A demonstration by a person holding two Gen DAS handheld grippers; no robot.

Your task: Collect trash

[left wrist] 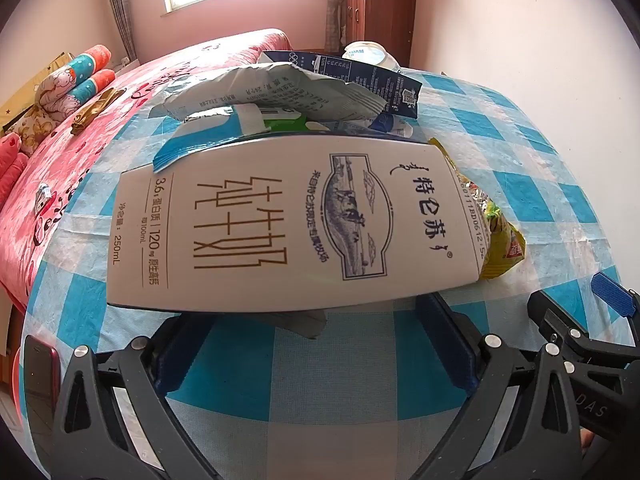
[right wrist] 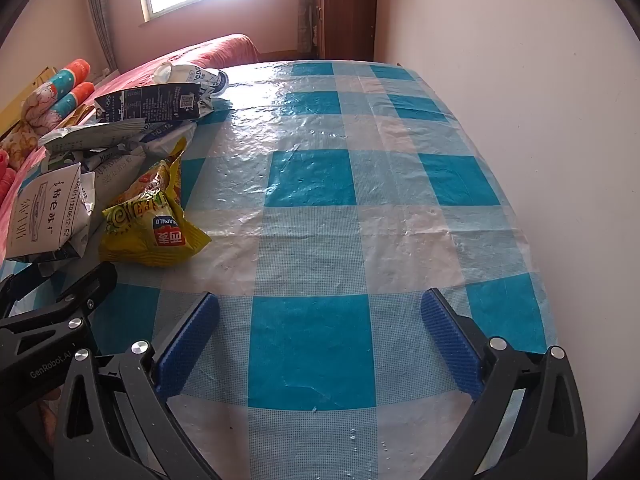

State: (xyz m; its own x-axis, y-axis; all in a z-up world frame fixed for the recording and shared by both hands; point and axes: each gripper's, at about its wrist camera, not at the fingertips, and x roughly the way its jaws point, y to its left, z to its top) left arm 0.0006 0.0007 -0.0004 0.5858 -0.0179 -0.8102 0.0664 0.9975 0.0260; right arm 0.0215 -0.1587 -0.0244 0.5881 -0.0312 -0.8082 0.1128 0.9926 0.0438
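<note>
While the left gripper [left wrist: 316, 344] has its fingers spread under the white milk carton [left wrist: 288, 220] at frame centre, the right gripper [right wrist: 320, 344] is spread wide over bare counter [right wrist: 360, 184].

White milk carton [left wrist: 288, 224], yellow snack bag [right wrist: 156, 228], blue-and-white checked tablecloth [right wrist: 360, 184].

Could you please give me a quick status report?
Left gripper open at the milk carton. Right gripper open, empty over the tablecloth. Yellow snack bag beside the carton.
</note>
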